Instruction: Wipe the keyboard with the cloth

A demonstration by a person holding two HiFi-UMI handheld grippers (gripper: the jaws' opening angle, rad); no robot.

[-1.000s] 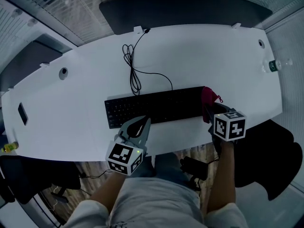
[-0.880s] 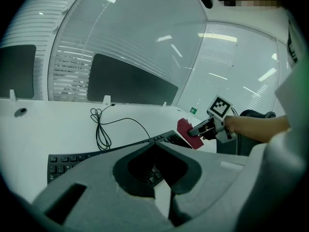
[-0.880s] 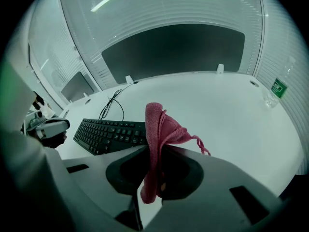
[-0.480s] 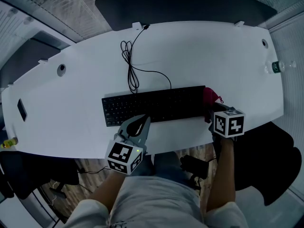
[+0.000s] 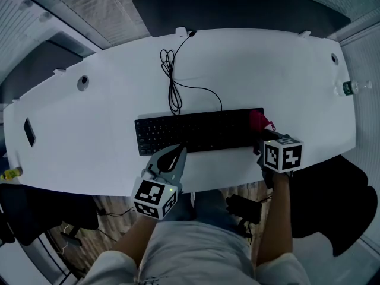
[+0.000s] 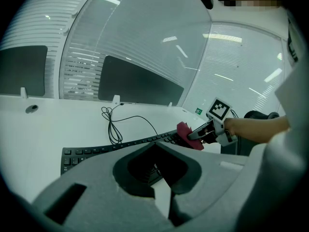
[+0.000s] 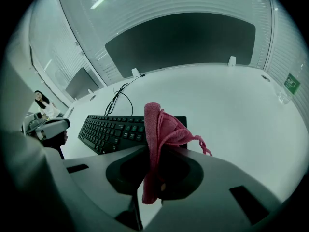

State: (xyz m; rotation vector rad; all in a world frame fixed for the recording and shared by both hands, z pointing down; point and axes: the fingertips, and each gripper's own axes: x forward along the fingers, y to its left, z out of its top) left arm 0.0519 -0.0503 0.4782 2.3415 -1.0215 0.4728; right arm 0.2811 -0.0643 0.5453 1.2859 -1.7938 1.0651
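White table (image 5: 267,70), keyboard (image 5: 196,132) (black), cable (image 5: 173,94)

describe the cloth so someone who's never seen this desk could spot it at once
On the white desk lies a long black keyboard; go to its right end. There a bunched pink-red cloth is pinched in the right gripper, the only soft, reddish thing beside the hard black keys.

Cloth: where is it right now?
In the head view, the cloth is on the right side, pinched in the right gripper at the right end of the keyboard.
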